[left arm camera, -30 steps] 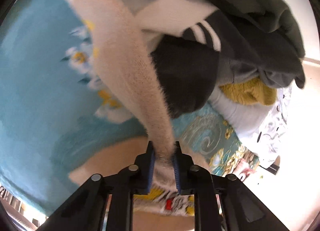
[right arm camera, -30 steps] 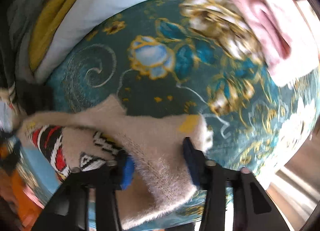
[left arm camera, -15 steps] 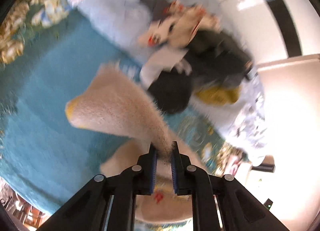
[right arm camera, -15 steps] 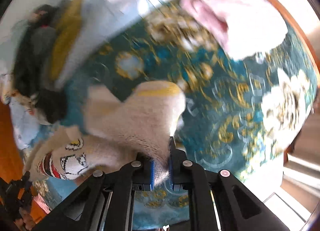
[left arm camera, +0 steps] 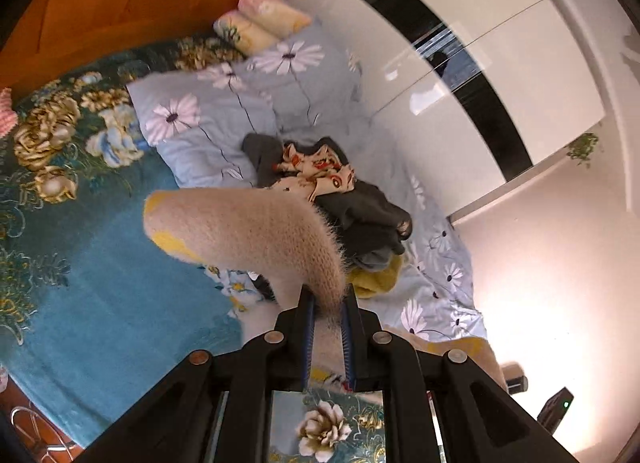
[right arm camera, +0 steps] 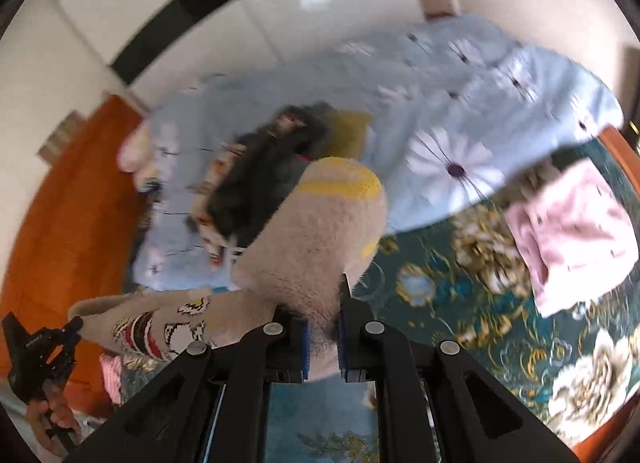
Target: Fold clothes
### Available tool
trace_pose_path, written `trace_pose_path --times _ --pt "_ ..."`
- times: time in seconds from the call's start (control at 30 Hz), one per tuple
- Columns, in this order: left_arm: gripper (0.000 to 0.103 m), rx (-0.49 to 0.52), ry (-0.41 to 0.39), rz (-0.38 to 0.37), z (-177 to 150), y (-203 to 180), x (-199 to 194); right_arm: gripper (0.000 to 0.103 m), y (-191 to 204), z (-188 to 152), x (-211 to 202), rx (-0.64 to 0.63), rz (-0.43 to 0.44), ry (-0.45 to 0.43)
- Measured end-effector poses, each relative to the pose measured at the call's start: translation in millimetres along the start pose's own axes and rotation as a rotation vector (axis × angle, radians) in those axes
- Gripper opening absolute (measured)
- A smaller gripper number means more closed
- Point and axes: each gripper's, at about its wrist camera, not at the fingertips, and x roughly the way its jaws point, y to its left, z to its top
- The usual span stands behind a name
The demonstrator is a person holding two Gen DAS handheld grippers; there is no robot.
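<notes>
We hold the fuzzy beige knit sweater with yellow cuffs point(left arm camera: 256, 239) lifted above the teal floral bedspread point(left arm camera: 80, 283): left gripper point(left arm camera: 326, 309) and right gripper point(right arm camera: 322, 327) each clamp one sleeve, cuffs flopping forward beyond the jaws, body hanging between us. Farther off lies the dark clothes pile point(left arm camera: 352, 207).

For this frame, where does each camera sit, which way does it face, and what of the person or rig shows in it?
Left wrist: rides the left gripper, looking along its fingers, shut on the beige sweater, toward the clothes pile, quilt and wardrobe; only gripper hardware shows.
Right wrist: rides the right gripper, shut on the same sweater, facing the floral bedspread and pink garment; the person's left hand and left gripper appear at lower left.
Shared: sweater, clothes pile, daisy quilt, wooden headboard.
</notes>
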Motion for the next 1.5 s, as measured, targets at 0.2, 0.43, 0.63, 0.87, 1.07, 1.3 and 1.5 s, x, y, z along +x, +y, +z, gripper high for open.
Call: trace_pose_path --times 0.2,0.43,0.63,0.87,1.07,1.3,1.5 --pt "0.013 -0.008 -0.031 0.022 -33 14 -58 0.01 0 -26 -38 -0.078 0.108 0.004" --pt "0.013 -0.021 0.011 0.093 -24 44 -46 0.01 6 -49 -48 -0.133 0.174 0.104" --pt "0.013 -0.035 0.123 0.208 -16 86 33 0.01 15 -62 18 -0.132 0.098 0.228" --pt "0.013 -0.044 0.271 0.215 -23 132 89 0.01 10 -80 69 -0.023 0.025 0.21" --pt "0.013 -0.09 0.457 0.27 -56 180 127 0.01 -13 -127 101 0.086 -0.123 0.302" --pt "0.013 -0.135 0.665 0.392 -107 232 147 0.01 -64 -205 121 0.265 -0.259 0.455" --pt "0.016 -0.096 0.721 0.421 -112 228 154 0.011 -77 -232 124 0.334 -0.284 0.489"
